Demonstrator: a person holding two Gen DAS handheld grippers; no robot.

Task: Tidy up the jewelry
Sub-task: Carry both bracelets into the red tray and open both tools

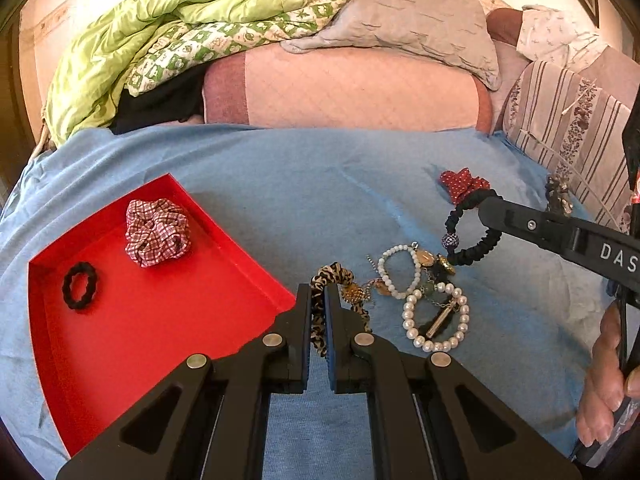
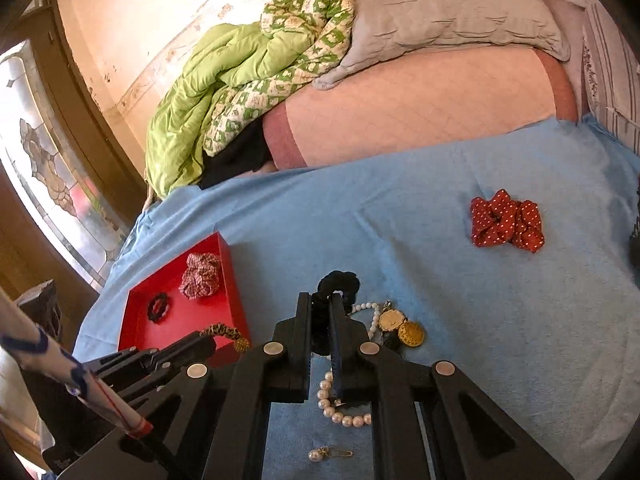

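A blue sheet (image 1: 280, 184) covers the bed and carries everything. Behind it lie one pink cushion (image 1: 352, 88), one grey pillow (image 1: 408, 12), one green quilt (image 1: 168, 28) and one striped pillow (image 1: 560, 120) at the right.

One red tray (image 1: 160, 344) sits on the sheet at the left. It holds two hair ties: one checked scrunchie (image 1: 157, 232) near its far side and one small black hair tie (image 1: 79, 285) nearer its left wall, the two apart from each other.

One red dotted scrunchie (image 2: 506, 220) lies alone on the sheet, well apart from the tray.

The jewelry forms one heap right of the tray's near corner. In it are two pearl bracelets: a larger one (image 1: 438, 320) nearer the camera and a smaller one (image 1: 398, 270) just behind it, the two touching. Two gold discs (image 2: 400, 326) lie side by side among them, and one loose pearl earring (image 2: 328, 454) lies nearest in the right wrist view.

The left gripper (image 1: 318, 304) has its fingers closed on one leopard-print hair tie (image 1: 332, 280), at the tray's corner beside the heap.

The right gripper (image 2: 320, 312) has its fingers pinched on one black beaded hair tie (image 1: 474, 232), which touches the far edge of the heap, just in front of the dotted scrunchie in the left wrist view.
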